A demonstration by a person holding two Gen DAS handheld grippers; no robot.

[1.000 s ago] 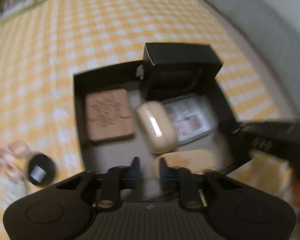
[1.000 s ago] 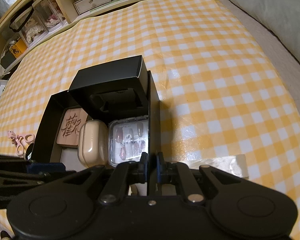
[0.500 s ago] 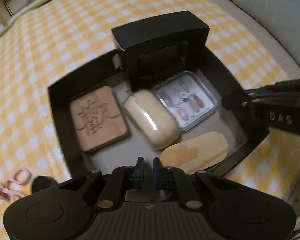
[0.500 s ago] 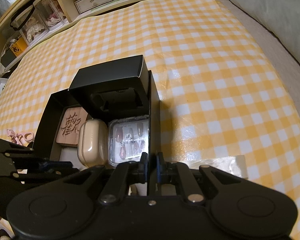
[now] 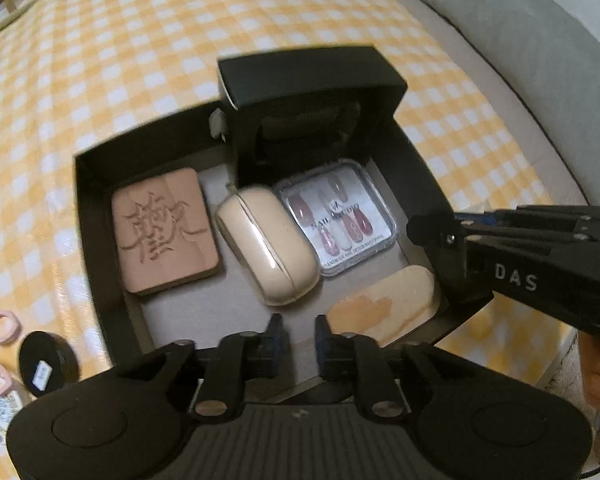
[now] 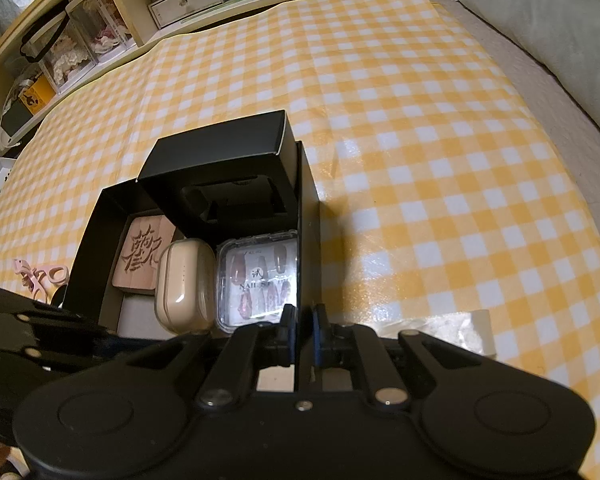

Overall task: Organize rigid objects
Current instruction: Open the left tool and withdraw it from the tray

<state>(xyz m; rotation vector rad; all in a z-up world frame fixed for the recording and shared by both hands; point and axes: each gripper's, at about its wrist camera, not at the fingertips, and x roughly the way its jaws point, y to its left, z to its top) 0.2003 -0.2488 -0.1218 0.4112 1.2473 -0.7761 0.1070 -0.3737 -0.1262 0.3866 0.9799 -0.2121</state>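
A black open box (image 5: 85, 208) lies on the yellow checked cloth. In it are a carved brown tile (image 5: 164, 232), a beige case (image 5: 266, 248), a clear nail-set case (image 5: 336, 216), a tan flat piece (image 5: 384, 306) and a smaller black box (image 5: 312, 92). My left gripper (image 5: 298, 336) hovers over the box's near edge, slightly open and empty. My right gripper (image 6: 304, 332) is shut on the box's right wall (image 6: 306, 216); it also shows in the left wrist view (image 5: 432, 232).
A round black jar (image 5: 46, 362) and pink rings (image 5: 0, 326) lie on the cloth left of the box. A grey cushion (image 6: 548, 28) lies at the right. Shelves with storage boxes (image 6: 80, 40) stand behind the table. A clear wrapper (image 6: 452, 328) lies near the right gripper.
My left gripper has swung over the box and its fingers have parted slightly. My right gripper has kept its hold on the box wall.
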